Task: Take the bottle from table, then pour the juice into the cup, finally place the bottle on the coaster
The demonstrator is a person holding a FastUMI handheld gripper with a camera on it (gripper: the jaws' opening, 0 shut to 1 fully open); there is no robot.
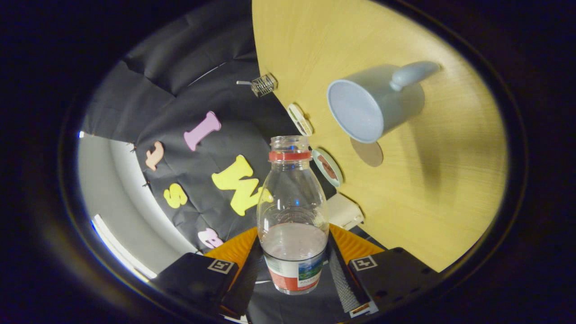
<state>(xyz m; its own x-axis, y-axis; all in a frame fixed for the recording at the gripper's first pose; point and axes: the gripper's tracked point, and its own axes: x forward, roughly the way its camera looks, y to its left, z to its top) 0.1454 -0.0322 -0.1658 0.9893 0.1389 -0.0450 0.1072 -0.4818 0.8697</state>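
One step looks done: the gripper (294, 265) pinches the clear, uncapped plastic bottle (293, 216) tipped toward the pale blue mug (369, 105) on the wooden worktop (450, 180), pouring and the round brown coaster (367, 152) remaining.

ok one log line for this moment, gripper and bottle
gripper: shut on bottle | bottle: uncapped, tilted, liquid in lower part | cup: on table, beyond bottle mouth | pour: none visible
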